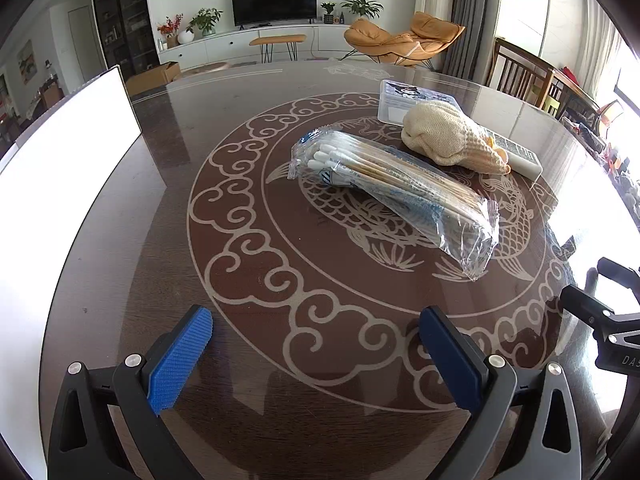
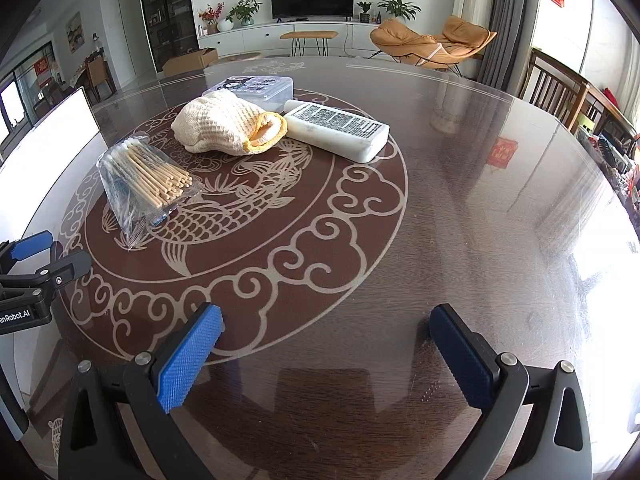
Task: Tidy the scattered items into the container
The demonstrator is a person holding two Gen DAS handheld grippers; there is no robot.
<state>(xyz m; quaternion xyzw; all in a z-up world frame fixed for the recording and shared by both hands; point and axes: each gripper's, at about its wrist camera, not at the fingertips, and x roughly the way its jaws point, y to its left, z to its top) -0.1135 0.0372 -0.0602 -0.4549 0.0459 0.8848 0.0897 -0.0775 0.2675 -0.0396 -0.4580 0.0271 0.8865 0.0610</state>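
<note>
Round table (image 2: 460, 184), glass top over a carp pattern. White bin (image 1: 60, 168) at left edge. Items grouped mid-table: swab pack (image 2: 140, 184) nearest, cloth (image 2: 224, 124) behind it, white bottle (image 2: 340, 132) right of the cloth, clear box (image 2: 256, 86) farthest. Left gripper (image 1: 316, 344) and right gripper (image 2: 326, 340) both spread wide, empty, above the near table.

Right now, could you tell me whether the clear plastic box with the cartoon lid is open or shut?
Shut: the clear plastic box has its printed lid lying flat on top.
</note>
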